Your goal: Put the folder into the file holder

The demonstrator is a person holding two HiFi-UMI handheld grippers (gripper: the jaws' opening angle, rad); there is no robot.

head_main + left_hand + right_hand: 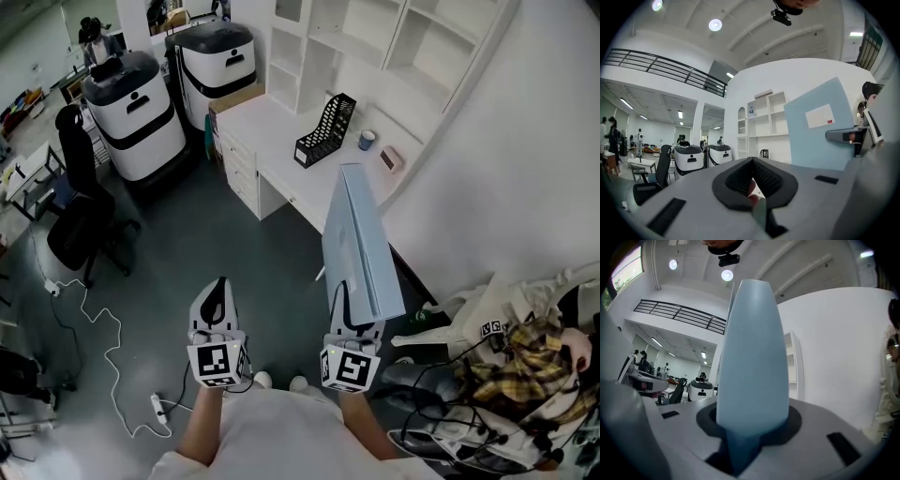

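Observation:
My right gripper (354,317) is shut on the lower end of a light blue folder (360,236), which stands on edge and points toward the white desk (272,141). In the right gripper view the folder (752,362) rises from between the jaws and fills the middle. The black mesh file holder (325,131) stands on the desk beyond the folder's far end, apart from it. My left gripper (221,289) hovers over the floor to the left, shut and with nothing in it. In the left gripper view the folder (815,126) shows at the right and the file holder (763,153) is small and far.
A blue cup (367,140) and a small box (391,158) sit on the desk by the wall. White shelves (394,37) rise behind. Two white-and-black machines (141,108) and a black office chair (80,211) stand at left. A power strip (159,408) lies on the floor; clutter (525,361) at right.

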